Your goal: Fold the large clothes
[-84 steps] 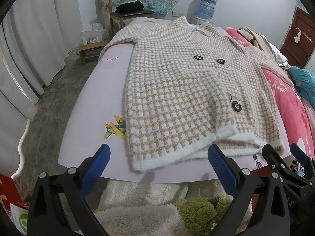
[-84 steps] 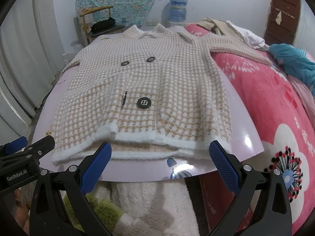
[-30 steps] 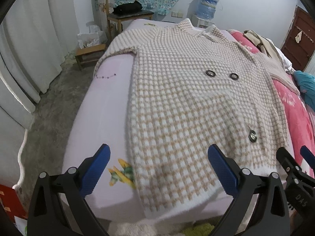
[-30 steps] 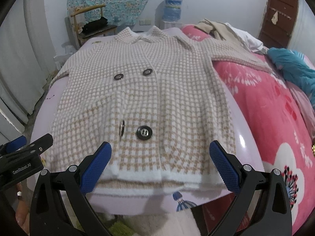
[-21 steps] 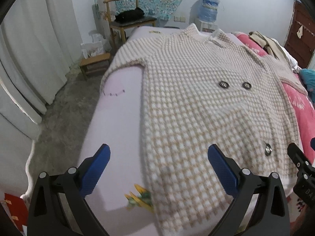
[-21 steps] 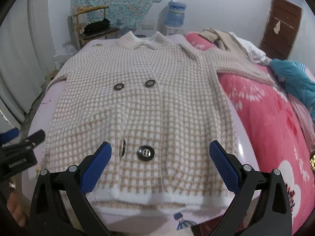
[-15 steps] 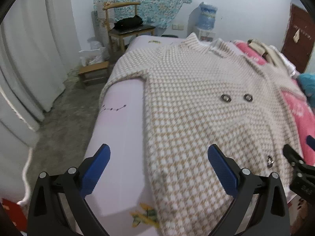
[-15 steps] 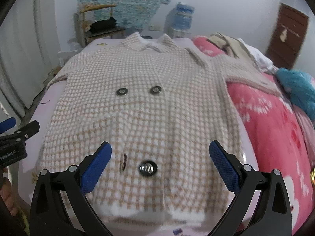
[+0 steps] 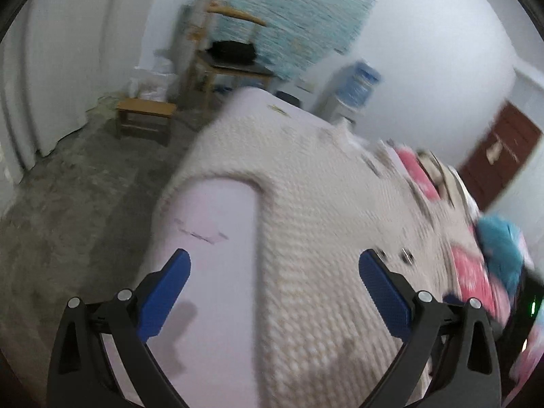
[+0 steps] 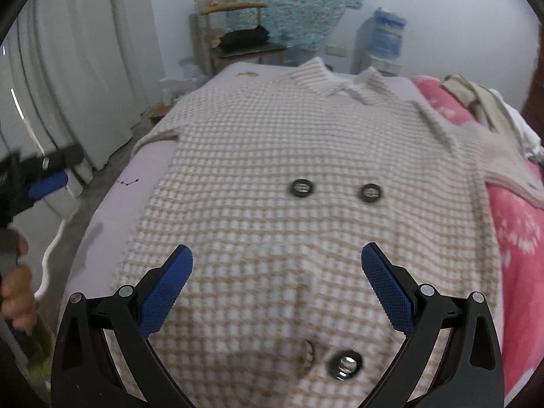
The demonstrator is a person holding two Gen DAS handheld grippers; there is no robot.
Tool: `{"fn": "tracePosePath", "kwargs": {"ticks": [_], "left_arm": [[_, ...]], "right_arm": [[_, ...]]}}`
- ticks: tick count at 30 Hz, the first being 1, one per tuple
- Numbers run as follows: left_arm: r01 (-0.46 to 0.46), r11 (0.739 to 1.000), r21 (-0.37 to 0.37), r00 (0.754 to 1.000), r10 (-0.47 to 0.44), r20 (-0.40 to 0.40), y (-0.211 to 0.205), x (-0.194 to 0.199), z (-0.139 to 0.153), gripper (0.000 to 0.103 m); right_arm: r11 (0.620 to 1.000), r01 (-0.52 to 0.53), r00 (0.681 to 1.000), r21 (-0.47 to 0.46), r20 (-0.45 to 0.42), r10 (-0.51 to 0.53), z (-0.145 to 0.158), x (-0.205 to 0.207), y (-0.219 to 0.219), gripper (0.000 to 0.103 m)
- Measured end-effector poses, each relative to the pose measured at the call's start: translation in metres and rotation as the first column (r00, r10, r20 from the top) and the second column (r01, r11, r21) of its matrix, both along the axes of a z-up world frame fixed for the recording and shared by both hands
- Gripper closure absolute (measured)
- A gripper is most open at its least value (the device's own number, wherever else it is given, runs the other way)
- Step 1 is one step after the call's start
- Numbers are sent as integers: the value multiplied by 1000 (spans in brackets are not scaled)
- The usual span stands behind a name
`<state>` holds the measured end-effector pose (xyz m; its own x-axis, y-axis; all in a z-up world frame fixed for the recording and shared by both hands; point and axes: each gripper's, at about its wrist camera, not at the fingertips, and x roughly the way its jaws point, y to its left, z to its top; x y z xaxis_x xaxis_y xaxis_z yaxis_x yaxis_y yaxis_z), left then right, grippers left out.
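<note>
the checked coat (image 10: 306, 176) lies flat across the bed (image 10: 112, 204); the left gripper (image 9: 273, 287) and right gripper (image 10: 277, 284) hover above it, tongs apart, empty.

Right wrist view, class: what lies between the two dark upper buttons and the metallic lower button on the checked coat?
Only the beige-and-white checked knit coat itself: bare fabric, framed by the open right tongs.
</note>
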<state>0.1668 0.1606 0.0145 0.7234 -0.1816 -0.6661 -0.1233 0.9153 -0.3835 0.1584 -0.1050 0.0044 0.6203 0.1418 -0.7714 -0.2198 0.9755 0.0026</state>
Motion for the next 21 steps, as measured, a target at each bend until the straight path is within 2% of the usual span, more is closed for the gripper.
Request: {"fn": "tracePosePath", "kwargs": {"ticks": [2,4,5,7,8,9,10,11,12,13,14,15,16,18,20,21], "left_arm": [[-70,996,-59,997,68,-24,27,10,-8,6],[-159,972,-173,985,145,-92,62,24,-25,6],[-195,944,-268,978,165,-128,82,33,-39,6],[-249,879,-405,964,185,-192,109,42,-63,6],[-269,825,-497,958,179,-223,122,48,-79,6],[-313,727,-610,944,170,-283,139,57,-106,6],[-338,672,-659,936,166,-311,146,60,-119,6],[-365,593,-717,926,156,-342,156,65,-138,6],[-396,496,-773,914,133,-383,165,72,-162,6],[-426,410,-806,901,114,-419,171,76,-181,6],[-446,355,-821,892,105,-439,176,79,-194,6],[-475,275,-836,878,87,-470,181,82,-213,6],[-492,220,-842,870,76,-488,183,84,-226,6],[-512,132,-849,859,57,-509,188,89,-248,6],[-531,81,-844,847,27,-530,191,98,-270,6],[-540,65,-839,841,12,-541,190,103,-276,6]], "right_arm": [[1000,-14,1000,7,-8,14,-3,7,5,7],[1000,-28,1000,10,-12,28,-5,11,9,7],[999,-31,999,8,-15,32,-7,12,10,7],[999,-41,999,-5,-23,41,-10,15,14,7],[999,-45,999,-10,-27,45,-11,16,16,7],[999,-48,998,-18,-31,47,-13,17,17,7],[998,-49,998,-28,-37,48,-15,19,18,7],[998,-48,998,-34,-41,47,-17,20,18,7],[998,-44,998,-43,-49,42,-19,24,17,7],[998,-40,998,-49,-56,37,-20,25,17,7],[998,-37,998,-54,-61,34,-22,28,18,7],[998,-30,997,-60,-67,26,-23,29,17,7],[998,-25,997,-66,-70,21,-24,31,17,7],[997,-14,997,-79,-75,8,-26,35,18,7],[996,-5,997,-86,-79,-2,-27,39,18,7],[996,-2,997,-90,-81,-6,-28,41,19,7]]}}
